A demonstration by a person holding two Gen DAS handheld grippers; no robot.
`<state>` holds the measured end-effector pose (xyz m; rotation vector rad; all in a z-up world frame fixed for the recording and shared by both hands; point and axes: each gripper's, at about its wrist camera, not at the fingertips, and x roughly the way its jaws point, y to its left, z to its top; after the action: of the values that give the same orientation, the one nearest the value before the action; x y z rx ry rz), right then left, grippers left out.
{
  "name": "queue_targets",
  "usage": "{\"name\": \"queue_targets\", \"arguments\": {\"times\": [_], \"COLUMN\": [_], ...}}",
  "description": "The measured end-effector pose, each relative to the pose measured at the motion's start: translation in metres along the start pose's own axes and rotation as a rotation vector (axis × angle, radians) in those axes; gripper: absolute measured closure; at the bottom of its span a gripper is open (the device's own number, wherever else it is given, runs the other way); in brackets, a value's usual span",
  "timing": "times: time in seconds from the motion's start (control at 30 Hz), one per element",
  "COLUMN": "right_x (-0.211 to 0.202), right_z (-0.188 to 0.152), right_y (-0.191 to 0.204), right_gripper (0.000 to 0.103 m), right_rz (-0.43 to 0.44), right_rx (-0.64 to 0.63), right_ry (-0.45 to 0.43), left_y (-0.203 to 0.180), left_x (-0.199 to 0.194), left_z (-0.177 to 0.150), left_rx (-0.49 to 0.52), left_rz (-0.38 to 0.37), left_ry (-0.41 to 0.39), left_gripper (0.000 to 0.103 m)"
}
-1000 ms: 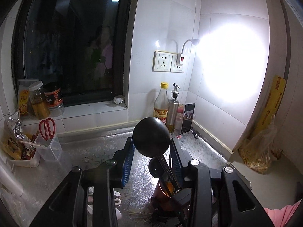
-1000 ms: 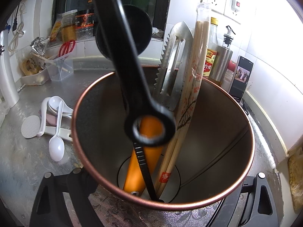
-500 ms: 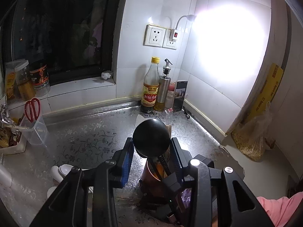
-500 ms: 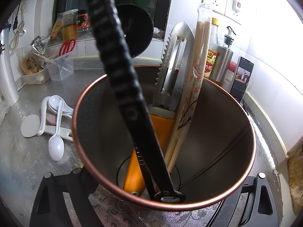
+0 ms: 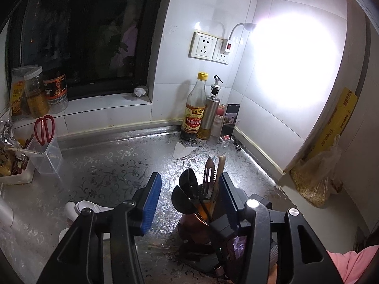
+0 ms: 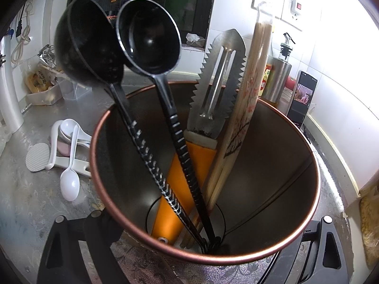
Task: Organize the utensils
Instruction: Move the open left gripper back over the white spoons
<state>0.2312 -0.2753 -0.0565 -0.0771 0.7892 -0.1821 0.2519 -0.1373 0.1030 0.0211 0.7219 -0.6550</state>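
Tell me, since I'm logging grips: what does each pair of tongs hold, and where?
The left tongs, jaws just opened, hold nothing. The right tongs clamp the copper utensil holder by its outer sides.

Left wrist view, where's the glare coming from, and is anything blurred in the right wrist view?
Left wrist view: a gooseneck lamp blows out the wall tiles white. Right wrist view: the nearer black ladle is soft, and glare whites out the top right corner.
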Motion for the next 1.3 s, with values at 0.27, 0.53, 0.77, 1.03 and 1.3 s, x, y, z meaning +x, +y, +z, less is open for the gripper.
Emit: {"name": "queue_targets", "arguments": {"times": [0.27,0.53,0.77,1.03,1.3], "right_x": [0.000,0.000,0.001,0.001,0.001], "right_z": [0.000,0.000,0.000,0.001,0.003], "right_y": [-0.001,0.000,0.000,-0.003,0.005], "right_gripper": [0.009,0.009,0.009,0.009,0.009], "right_rz": [0.000,0.001,-0.001,-0.010,-0.025], "right_rx": [0.000,-0.001,0.000,0.008,0.019], "right_ry": [0.000,-0.001,-0.001,0.001,0.003], "left_y": [0.021,0.055,0.104,0.155,0.203], "left_x": [-0.005,-0.009,-0.014,-0.030,-0.044], "left_z": [-0.002,-0.009,-0.023,-0.040,-0.068], "left_rx": [-0.060,-0.148,-0.278,-0.412,-0.545], "left_rz": [0.053,0.141,0.260,0.381,0.506], "left_ry": [-0.006,-0.002,0.018,0.016,0.032], "left_gripper": [0.045,0.033,0.033,0.032,0.017]}}
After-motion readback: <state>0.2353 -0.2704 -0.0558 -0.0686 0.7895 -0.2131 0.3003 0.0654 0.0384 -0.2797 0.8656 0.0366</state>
